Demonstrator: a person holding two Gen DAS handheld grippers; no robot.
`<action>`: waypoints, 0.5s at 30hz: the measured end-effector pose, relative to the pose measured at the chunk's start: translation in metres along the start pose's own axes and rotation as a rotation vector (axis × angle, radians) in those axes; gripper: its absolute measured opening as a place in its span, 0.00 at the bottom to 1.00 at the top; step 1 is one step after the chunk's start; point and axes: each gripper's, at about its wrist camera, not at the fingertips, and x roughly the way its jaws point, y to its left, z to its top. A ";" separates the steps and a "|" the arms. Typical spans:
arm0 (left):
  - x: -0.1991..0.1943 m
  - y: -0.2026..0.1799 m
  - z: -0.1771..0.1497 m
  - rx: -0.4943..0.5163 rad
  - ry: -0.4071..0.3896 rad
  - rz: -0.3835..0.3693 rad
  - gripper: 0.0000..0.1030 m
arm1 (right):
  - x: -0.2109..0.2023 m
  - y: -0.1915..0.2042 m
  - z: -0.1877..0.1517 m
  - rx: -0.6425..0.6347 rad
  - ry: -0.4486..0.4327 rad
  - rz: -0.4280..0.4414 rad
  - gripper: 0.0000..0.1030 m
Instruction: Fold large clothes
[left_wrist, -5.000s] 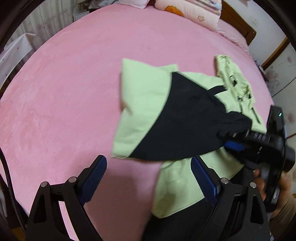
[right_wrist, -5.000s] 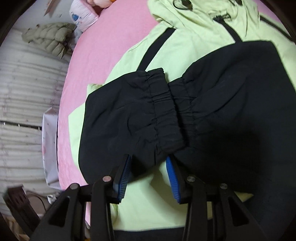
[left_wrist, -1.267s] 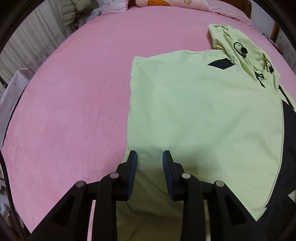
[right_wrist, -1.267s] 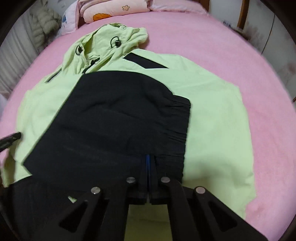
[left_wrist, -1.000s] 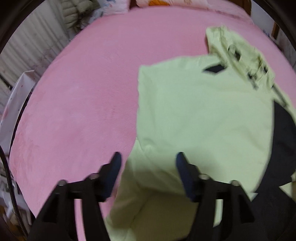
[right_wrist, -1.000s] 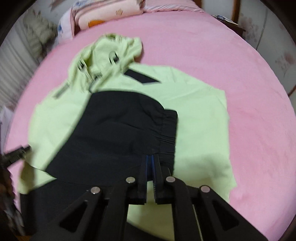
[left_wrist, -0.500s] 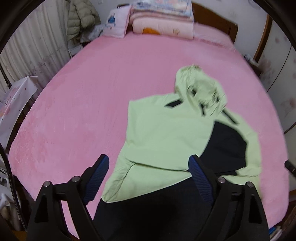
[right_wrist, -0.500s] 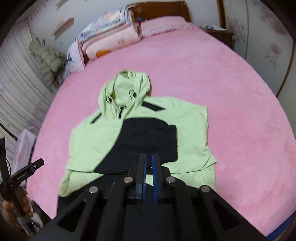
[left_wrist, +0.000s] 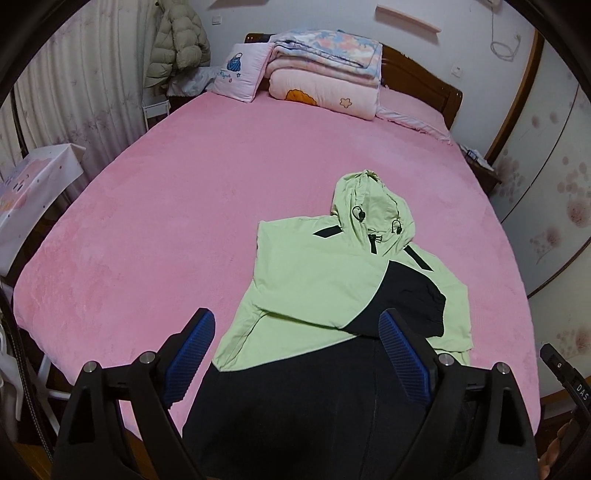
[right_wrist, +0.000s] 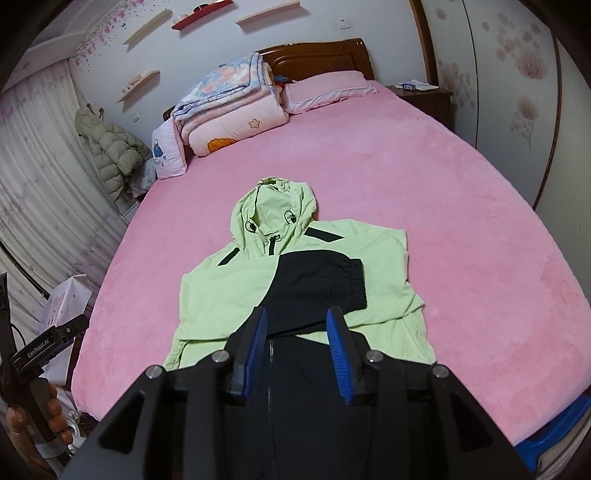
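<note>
A light green and black hooded jacket (left_wrist: 314, 273) (right_wrist: 229, 288) lies flat on the pink bed (left_wrist: 184, 206) (right_wrist: 461, 206), hood (left_wrist: 369, 206) (right_wrist: 277, 206) pointing to the headboard. Both sleeves are folded across its front, and the black cuffed sleeve (right_wrist: 332, 280) lies on top. My left gripper (left_wrist: 295, 354) hovers well above the jacket's near hem, open wide, with nothing between its pads. My right gripper (right_wrist: 297, 347) also hangs above the hem; its jaws are opening and hold nothing. The black lower part of the jacket is partly hidden behind both grippers.
Folded quilts (left_wrist: 325, 74) (right_wrist: 229, 110) and pillows are stacked by the wooden headboard (right_wrist: 314, 55). A puffy coat (left_wrist: 177, 44) hangs by the curtain on the left. A white side table (left_wrist: 33, 177) stands at the bed's left edge, a nightstand (right_wrist: 424, 96) and wardrobe doors on the right.
Both grippers rose and drew back from the jacket. The left opened wide and let go of the green fabric. The right went from shut on the black sleeve to parted.
</note>
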 end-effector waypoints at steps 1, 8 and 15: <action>-0.004 0.005 -0.005 -0.006 -0.002 -0.002 0.87 | -0.004 0.001 -0.003 -0.003 -0.003 0.005 0.33; -0.019 0.042 -0.043 -0.015 -0.029 -0.010 0.87 | -0.028 -0.003 -0.032 -0.034 -0.035 -0.008 0.33; -0.012 0.085 -0.088 0.007 0.020 -0.023 0.87 | -0.039 -0.024 -0.071 -0.076 -0.036 -0.025 0.33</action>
